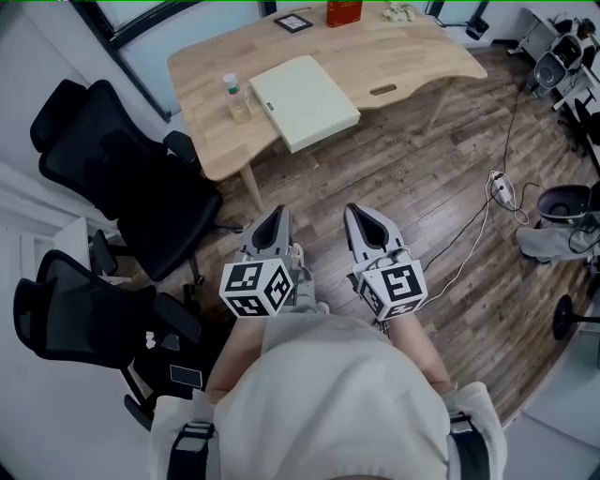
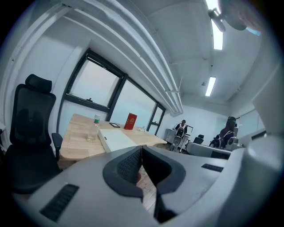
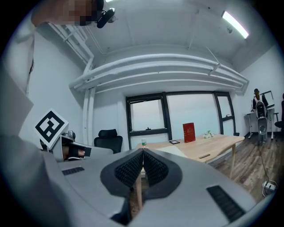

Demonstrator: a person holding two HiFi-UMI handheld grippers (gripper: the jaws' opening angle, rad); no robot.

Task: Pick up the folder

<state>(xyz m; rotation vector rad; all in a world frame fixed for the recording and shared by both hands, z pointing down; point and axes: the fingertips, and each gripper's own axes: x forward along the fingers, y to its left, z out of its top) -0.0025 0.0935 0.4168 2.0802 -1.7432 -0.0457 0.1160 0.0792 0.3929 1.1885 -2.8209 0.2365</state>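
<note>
Head view: L gripper (image 1: 277,212) & R gripper (image 1: 354,208) sit side by side low in frame, over the wood floor (image 1: 422,206), both pointing to 12 o'clock, twd the table (image 1: 412,66). Both are closed & empty: in each gripper view the two ribbed pads meet tip to tip w/ nothing btwn them. The folder (image 1: 305,101), pale cream, lies flat on the table at 12 o'clock from the grippers, well apart from both, no contact. Its near side reaches the table's near edge. A bottle (image 1: 236,97) stands just beside the folder at its 9 o'clock. A red box (image 1: 343,11) stands at the table's far edge, approx 1 o'clock from the folder, and a small frame (image 1: 293,22) lies at its 12 o'clock. Two black chairs (image 1: 122,178) stand at 9 to 10 o'clock from the L gripper, off the table's left end. A white cable (image 1: 487,216) runs over the floor at 3 o'clock from the R gripper. In the L gripper view the folder shows at approx 11 o'clock from the closed tips, far beyond them, bottle at its 9 o'clock. In the R gripper view a pale strip of the folder shows at 3 o'clock from the tips, the bottle at 12 o'clock above them, both far back on the table. The L gripper's marker cube shows at 9 o'clock there.
</note>
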